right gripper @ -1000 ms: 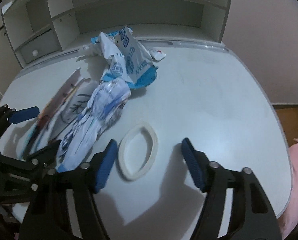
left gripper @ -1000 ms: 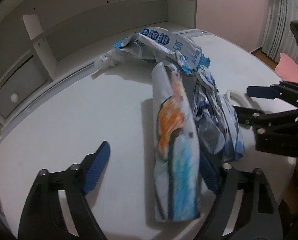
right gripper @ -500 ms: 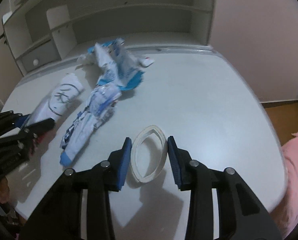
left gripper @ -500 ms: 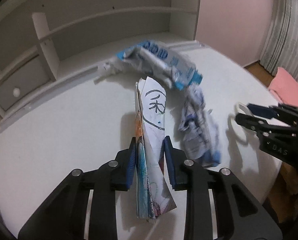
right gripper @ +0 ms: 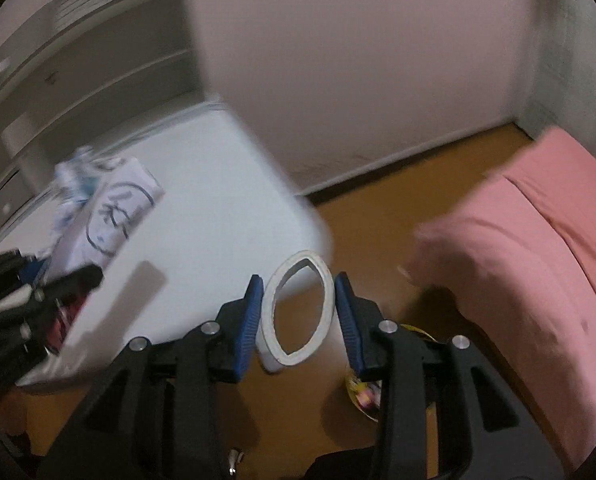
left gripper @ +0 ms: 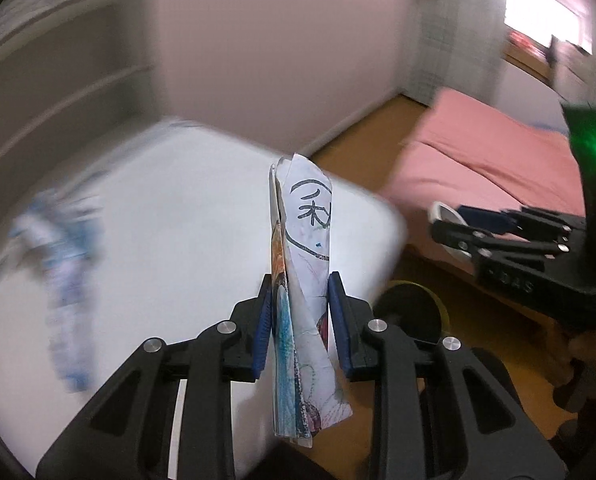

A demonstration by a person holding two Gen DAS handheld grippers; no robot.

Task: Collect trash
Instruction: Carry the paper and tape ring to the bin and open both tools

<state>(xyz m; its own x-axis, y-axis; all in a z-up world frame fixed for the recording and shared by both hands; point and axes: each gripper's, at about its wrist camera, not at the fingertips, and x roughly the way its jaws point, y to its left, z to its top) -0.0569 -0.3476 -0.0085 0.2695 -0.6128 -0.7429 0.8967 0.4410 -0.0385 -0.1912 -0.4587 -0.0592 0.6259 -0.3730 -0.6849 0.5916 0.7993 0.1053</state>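
My left gripper [left gripper: 300,312] is shut on a folded paper drawing [left gripper: 304,256] with black, orange and blue marks, held upright above the white table's [left gripper: 169,216] right edge. My right gripper [right gripper: 299,306] is shut on a white tape ring [right gripper: 298,304], squeezed to an oval, held past the table corner above the wooden floor. The right gripper also shows in the left wrist view [left gripper: 450,220], and the left gripper with the drawing [right gripper: 113,212] shows in the right wrist view. A crumpled blue-and-white wrapper [left gripper: 65,248] lies blurred on the table.
A bin with a yellow rim [left gripper: 410,312] stands on the wooden floor [right gripper: 378,208] below the grippers, partly hidden; it also shows in the right wrist view [right gripper: 362,396]. A pink bed [right gripper: 538,240] is to the right. White shelves [right gripper: 57,80] rise behind the table.
Both grippers lifted their loads off the table and swung right, out past the table's corner toward the floor and bed. The view is motion-blurred.
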